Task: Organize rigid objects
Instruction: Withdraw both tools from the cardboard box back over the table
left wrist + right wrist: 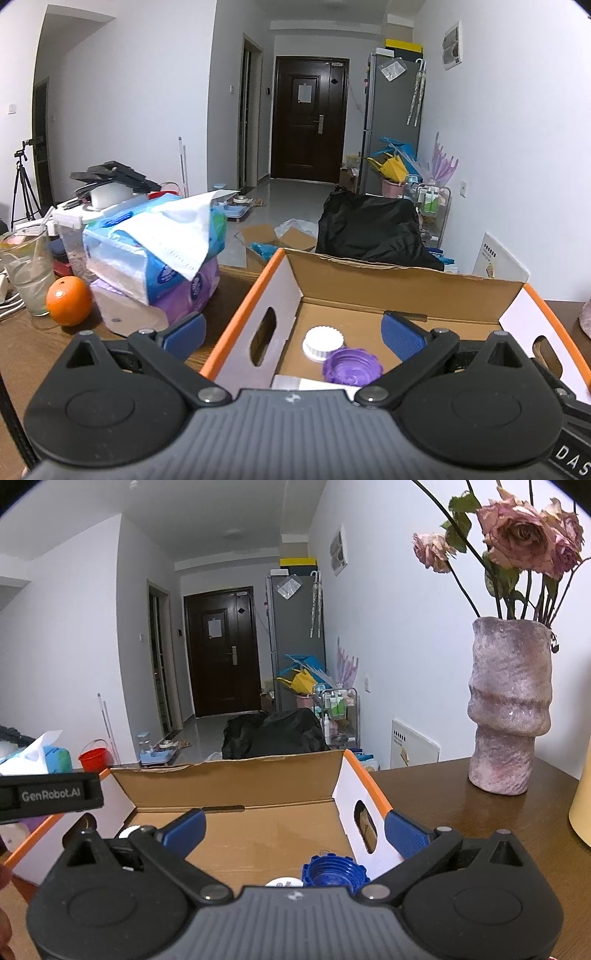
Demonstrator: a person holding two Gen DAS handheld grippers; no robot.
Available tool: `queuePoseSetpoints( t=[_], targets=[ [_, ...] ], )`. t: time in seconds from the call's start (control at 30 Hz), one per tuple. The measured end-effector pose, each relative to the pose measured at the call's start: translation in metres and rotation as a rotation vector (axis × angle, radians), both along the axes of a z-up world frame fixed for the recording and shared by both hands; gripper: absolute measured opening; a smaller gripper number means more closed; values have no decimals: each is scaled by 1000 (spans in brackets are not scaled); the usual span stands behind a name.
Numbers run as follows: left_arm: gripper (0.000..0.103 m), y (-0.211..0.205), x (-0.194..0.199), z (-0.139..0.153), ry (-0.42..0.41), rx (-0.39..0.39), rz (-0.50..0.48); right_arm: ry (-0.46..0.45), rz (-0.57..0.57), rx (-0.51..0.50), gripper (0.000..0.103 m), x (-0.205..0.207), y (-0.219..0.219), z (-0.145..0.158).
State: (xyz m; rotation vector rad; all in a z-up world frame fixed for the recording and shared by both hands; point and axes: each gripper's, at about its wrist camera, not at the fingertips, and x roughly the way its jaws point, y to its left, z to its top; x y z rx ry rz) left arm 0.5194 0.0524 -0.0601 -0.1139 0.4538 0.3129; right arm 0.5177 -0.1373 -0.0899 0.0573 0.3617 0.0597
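- The left claw [293,334] is wide open and holds nothing. It hangs over the left side of the cardboard box [406,284].
- The right claw [295,830] is wide open too, and empty. It hangs over the right side of the same box, whose right wall has a hand hole in it.
- Just under the left claw, on the box floor, lie a white cap [323,341] and a purple cap [352,367]. They are just beside each other and may be touching.
- Just under the right claw, near the right wall, lies a blue cap [334,873]. A small white round thing [283,883] peeks out beside it, mostly hidden.
- The caps look hard and light. They should not bend or break. Their ridged sides should help the claw hold on, so I would pinch a cap across its rim. They are low and flat, so the claw may need to go down close to the box floor.
- The box sits on a brown surface [443,812].
- To the left are tissue packs [155,258], an orange [69,301] and a glass [27,273].
- To the right, farther away, a pink vase [508,709] holds dried roses. It looks easy to knock over and break, so keep clear of it.
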Motion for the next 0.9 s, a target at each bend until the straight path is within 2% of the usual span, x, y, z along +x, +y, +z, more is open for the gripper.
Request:
queuePoseSetpoints(
  t=[0.9],
  targets=[
    [103,38,-80,-2,8,6,55,-32,7,-2,103,-66,10,0]
  ],
)
